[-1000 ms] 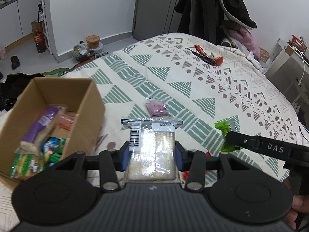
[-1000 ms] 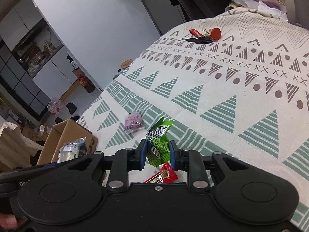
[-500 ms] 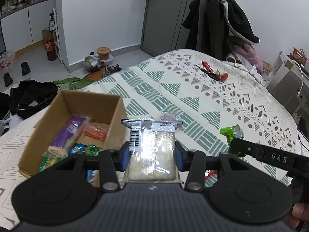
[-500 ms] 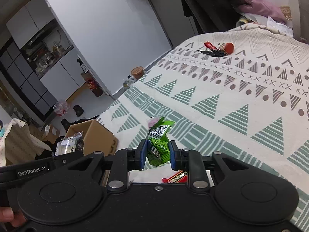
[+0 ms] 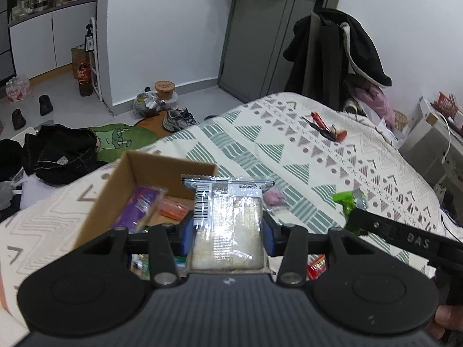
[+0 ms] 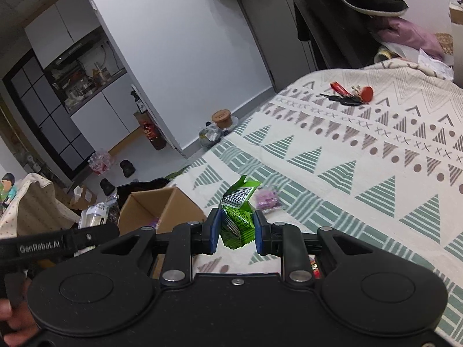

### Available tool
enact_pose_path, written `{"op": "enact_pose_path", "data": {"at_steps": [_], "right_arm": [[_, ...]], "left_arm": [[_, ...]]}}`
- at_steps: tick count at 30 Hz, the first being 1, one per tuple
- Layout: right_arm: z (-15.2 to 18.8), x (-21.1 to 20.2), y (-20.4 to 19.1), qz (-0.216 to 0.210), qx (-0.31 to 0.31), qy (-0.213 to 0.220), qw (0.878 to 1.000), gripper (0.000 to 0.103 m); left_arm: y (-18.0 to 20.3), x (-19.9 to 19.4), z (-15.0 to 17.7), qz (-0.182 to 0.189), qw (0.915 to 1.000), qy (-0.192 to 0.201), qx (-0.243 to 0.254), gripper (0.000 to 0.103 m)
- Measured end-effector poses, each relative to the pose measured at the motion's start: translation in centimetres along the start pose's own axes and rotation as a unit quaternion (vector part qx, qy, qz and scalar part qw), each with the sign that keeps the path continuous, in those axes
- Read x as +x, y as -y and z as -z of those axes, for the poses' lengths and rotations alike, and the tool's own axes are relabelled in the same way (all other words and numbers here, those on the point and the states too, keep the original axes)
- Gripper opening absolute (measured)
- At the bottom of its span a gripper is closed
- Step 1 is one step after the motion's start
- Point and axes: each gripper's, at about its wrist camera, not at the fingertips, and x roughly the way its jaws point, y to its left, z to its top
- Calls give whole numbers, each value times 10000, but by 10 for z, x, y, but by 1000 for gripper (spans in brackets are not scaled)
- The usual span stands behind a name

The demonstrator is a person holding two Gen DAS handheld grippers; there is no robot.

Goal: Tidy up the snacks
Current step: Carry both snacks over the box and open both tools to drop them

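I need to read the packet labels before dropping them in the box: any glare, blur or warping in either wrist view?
Left wrist view: glare whitens the clear plastic cracker packet, the purple snack bar in the cardboard box is smeared. Right wrist view: the crumpled green foil packet is sharp, barcode visible. Both: fisheye bends the walls.

bedspread (image 6: 361,156): cream, with green striped triangles, brown dots and crosses
box (image 5: 115,182): plain brown cardboard
cracker packet (image 5: 228,225): clear and silver, pale biscuits, black barcode
green snack (image 6: 235,219): bright green, white barcode patch
small packet (image 6: 267,198): pinkish purple
pads (image 6: 214,230): blue, on black gripper bodies
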Motion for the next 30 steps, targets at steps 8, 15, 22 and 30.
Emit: {"op": "enact_pose_path", "data": {"at_steps": [8, 15, 22, 30], "right_arm": [[-8, 0, -29, -28, -132, 31, 9999, 23], [-18, 10, -60, -149, -289, -4, 9995, 23], [-15, 29, -85, -146, -571, -143, 9982, 23], [-24, 55, -107, -99, -614, -272, 9977, 24]], "left_arm": [[-33, -11, -20, -71, 9997, 109, -193, 45], [-61, -5, -27, -49, 9990, 64, -441, 45], [-83, 17, -32, 93, 9978, -59, -654, 45], [-98, 52, -35, 347, 9953, -322, -843, 45]]}}
